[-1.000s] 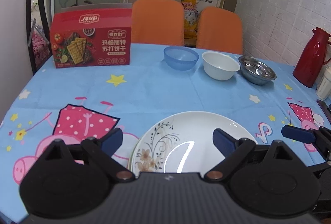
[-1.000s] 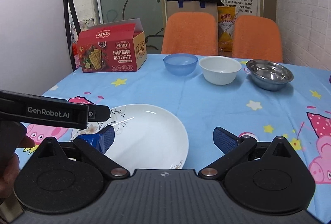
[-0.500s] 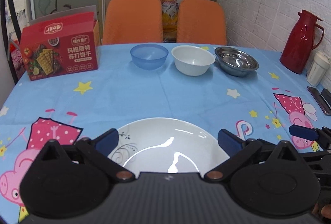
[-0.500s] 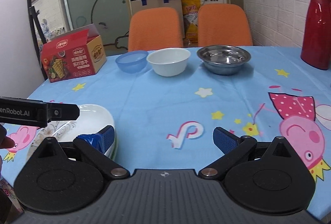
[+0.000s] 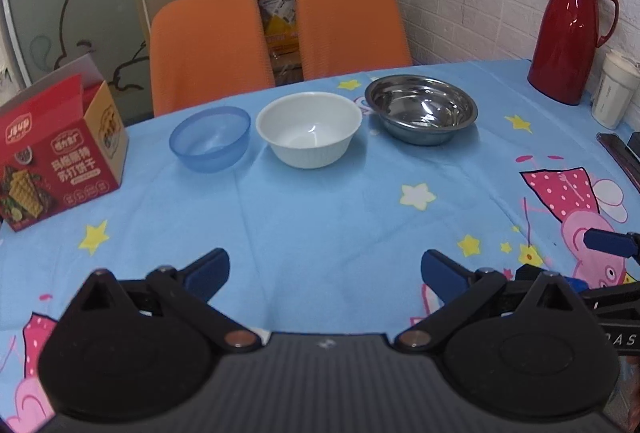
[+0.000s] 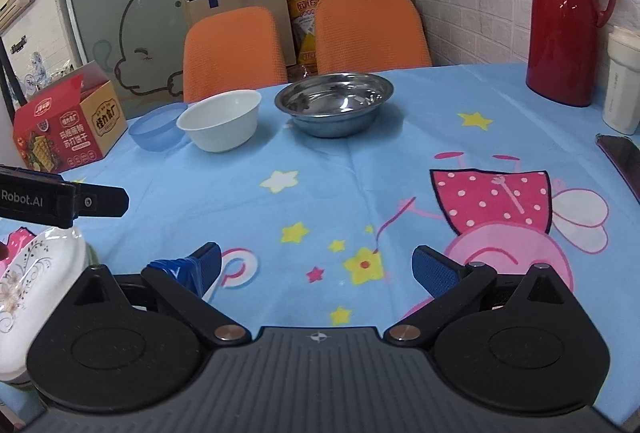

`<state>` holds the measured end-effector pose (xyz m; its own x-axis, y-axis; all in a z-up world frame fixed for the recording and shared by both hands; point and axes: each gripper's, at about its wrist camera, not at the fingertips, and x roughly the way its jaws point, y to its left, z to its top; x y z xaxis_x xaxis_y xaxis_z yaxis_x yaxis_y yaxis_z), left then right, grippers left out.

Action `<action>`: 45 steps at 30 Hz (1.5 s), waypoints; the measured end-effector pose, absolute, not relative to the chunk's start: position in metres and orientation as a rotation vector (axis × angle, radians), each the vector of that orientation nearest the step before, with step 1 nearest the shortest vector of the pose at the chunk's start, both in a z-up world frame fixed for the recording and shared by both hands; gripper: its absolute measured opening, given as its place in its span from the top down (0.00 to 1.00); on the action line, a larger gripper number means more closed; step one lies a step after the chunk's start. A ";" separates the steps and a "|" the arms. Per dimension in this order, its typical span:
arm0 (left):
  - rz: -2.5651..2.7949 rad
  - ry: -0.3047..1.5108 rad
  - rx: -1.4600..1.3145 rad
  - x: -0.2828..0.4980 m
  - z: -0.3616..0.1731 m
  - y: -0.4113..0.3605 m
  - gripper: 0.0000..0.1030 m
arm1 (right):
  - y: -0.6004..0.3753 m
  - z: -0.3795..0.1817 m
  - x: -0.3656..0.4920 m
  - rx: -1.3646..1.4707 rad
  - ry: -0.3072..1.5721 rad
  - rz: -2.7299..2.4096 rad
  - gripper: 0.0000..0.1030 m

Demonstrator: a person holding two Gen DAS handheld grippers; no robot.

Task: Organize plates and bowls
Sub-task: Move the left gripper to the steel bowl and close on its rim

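Observation:
A blue plastic bowl (image 5: 209, 137), a white bowl (image 5: 309, 134) and a steel bowl (image 5: 421, 108) stand in a row at the far side of the table. They also show in the right wrist view: blue bowl (image 6: 157, 131), white bowl (image 6: 219, 125), steel bowl (image 6: 334, 107). A white plate with a flower pattern (image 6: 36, 285) lies at the near left in the right wrist view. My left gripper (image 5: 324, 271) is open and empty above the tablecloth. My right gripper (image 6: 316, 269) is open and empty, to the right of the plate.
A red cracker box (image 5: 56, 157) stands at the far left. A red thermos (image 5: 570, 33) and a white cup (image 5: 614, 95) stand at the far right, with a dark flat object (image 6: 624, 161) near the right edge. Two orange chairs (image 5: 208, 49) stand behind the table.
Both grippers have swung to the right and forward. The plate has left the left wrist view and slid to the left edge of the right wrist view. Both stay open.

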<state>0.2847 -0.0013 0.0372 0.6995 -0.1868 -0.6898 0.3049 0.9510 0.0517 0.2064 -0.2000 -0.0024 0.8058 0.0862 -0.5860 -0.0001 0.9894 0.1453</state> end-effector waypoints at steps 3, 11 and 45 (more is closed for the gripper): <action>-0.293 0.740 0.197 0.301 0.041 -0.016 0.02 | -0.218 0.004 0.224 0.125 0.617 0.027 0.13; -0.328 0.699 0.253 0.346 0.050 -0.052 0.02 | -0.257 0.018 0.269 0.104 0.573 -0.036 0.13; -0.561 0.987 0.292 0.563 -0.020 -0.154 0.34 | -0.245 -0.028 0.433 0.088 0.764 0.071 0.14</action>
<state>0.5634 -0.1535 -0.0198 0.4257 -0.3129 -0.8490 0.5697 0.8217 -0.0172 0.4327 -0.2450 -0.0283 0.7199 0.0965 -0.6873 -0.0322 0.9939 0.1058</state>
